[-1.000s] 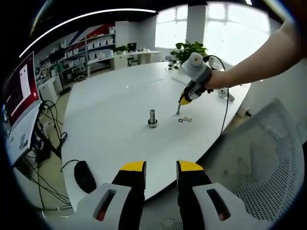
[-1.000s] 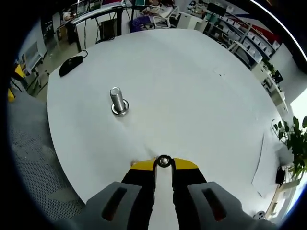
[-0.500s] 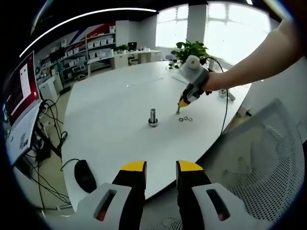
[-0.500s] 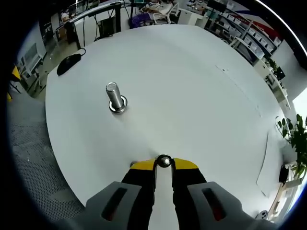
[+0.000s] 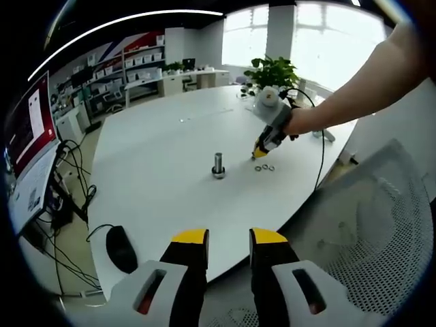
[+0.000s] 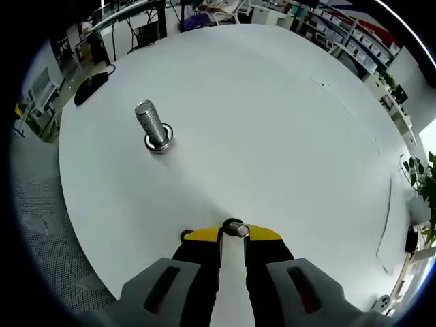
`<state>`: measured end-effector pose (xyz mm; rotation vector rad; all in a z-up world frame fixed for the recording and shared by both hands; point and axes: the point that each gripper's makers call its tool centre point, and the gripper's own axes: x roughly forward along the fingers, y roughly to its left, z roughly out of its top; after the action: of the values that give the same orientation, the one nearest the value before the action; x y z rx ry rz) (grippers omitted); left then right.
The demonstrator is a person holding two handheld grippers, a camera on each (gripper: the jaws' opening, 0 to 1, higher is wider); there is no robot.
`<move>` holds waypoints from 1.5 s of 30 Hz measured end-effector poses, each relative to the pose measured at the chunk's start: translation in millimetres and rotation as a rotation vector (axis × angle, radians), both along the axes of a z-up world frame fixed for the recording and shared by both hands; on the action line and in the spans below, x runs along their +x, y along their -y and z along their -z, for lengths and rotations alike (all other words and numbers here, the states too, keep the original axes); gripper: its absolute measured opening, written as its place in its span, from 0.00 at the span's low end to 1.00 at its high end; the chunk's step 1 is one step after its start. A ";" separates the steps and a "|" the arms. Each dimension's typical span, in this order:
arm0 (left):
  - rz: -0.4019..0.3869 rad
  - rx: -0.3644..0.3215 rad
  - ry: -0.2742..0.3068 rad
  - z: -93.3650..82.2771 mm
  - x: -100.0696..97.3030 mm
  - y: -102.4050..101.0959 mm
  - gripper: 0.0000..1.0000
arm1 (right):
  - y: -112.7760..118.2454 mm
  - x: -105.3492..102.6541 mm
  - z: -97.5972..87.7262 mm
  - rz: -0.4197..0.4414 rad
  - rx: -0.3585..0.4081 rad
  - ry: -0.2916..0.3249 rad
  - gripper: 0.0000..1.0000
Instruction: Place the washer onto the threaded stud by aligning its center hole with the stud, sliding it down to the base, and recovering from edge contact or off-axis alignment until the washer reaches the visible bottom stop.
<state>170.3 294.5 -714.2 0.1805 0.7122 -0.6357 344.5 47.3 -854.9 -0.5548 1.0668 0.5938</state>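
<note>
Meanwhile, on the white table (image 6: 286, 122), the threaded stud (image 6: 151, 127) stands upright, well apart and up-left of the right gripper (image 6: 233, 234), the nearer one, whose jaws pinch the washer (image 6: 234, 228) at their tips.

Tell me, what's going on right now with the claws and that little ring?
Right claw shut on washer, above the table. Left claw open, holding nothing. Stud stands upright; nothing blocks the way.
</note>
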 end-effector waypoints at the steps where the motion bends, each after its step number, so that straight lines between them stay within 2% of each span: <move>1: -0.001 0.001 0.000 0.1 0.1 -0.2 0.21 | 0.6 -0.6 1.6 0.002 0.001 -0.004 0.15; 16: -0.002 0.004 -0.003 0.7 -0.2 -0.3 0.21 | 6.5 -0.8 2.8 0.036 0.020 -0.010 0.15; 22: -0.002 0.008 -0.004 1.3 -0.2 -0.3 0.21 | 8.6 -12.4 3.6 0.036 0.018 -0.029 0.16; 27: -0.002 0.010 -0.002 1.1 -0.1 -0.6 0.21 | 2.5 -20.2 1.3 0.022 0.057 -0.042 0.16; 29: -0.002 0.013 -0.003 1.2 -0.3 -0.8 0.21 | -13.3 -26.3 2.2 -0.024 0.131 -0.062 0.16; 32: -0.002 0.017 -0.006 2.1 -0.5 -1.2 0.21 | -13.9 -33.2 6.4 -0.098 0.062 -0.063 0.16; 45: -0.001 0.024 -0.009 3.1 -1.1 -2.2 0.21 | -23.5 -38.1 11.8 -0.109 0.073 -0.083 0.19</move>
<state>169.2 296.7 -717.3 0.1998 0.7286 -0.6270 306.4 70.8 -866.7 -0.5306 1.0934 0.7540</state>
